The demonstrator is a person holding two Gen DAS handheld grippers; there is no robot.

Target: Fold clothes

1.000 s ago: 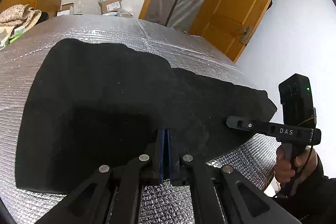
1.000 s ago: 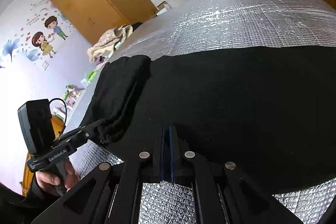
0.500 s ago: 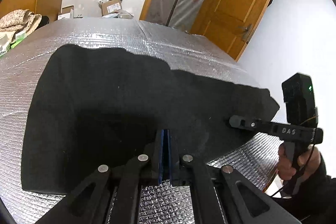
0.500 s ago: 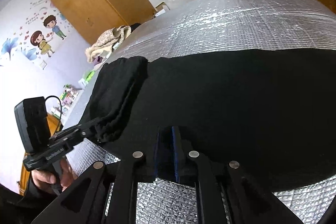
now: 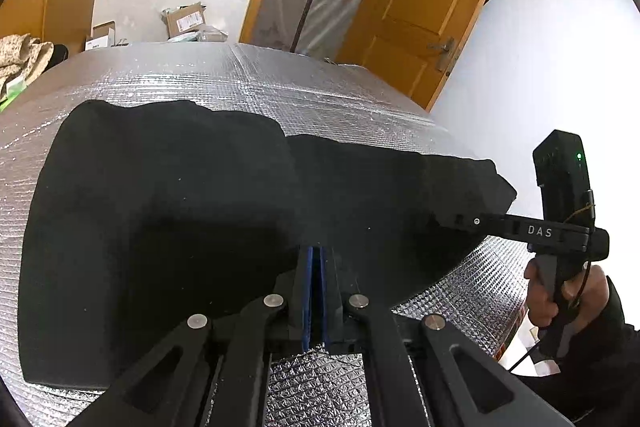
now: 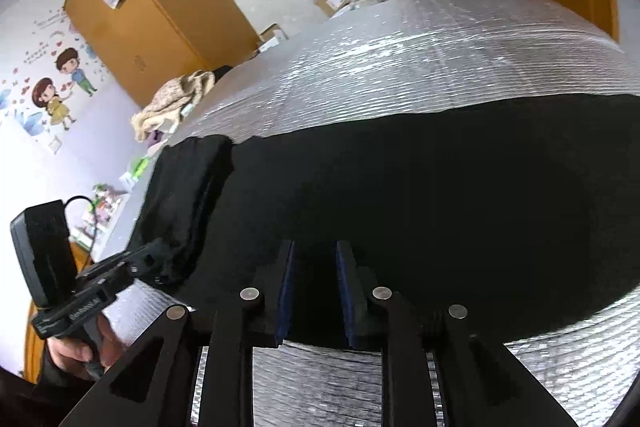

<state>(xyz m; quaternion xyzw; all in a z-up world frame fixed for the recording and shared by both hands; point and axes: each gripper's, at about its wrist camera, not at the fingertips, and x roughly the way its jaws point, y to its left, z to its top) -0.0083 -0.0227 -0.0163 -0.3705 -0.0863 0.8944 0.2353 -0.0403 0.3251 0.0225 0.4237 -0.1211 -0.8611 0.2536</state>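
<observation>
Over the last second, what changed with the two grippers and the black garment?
The right gripper opened: its jaws, pressed together a second ago, now stand apart at the near edge of the black garment, apparently letting it go. The left gripper stayed shut on the garment's near edge. The garment still lies spread on the silver padded table, in much the same place.

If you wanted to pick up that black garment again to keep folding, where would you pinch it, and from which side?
Probably at its near edge, coming in low from the table's front side. The black garment lies flat on the silver table cover, so only the edges give two fingers something to close on. The right gripper stands open over that edge; the left gripper is shut there, at the thicker folded-over end.
</observation>
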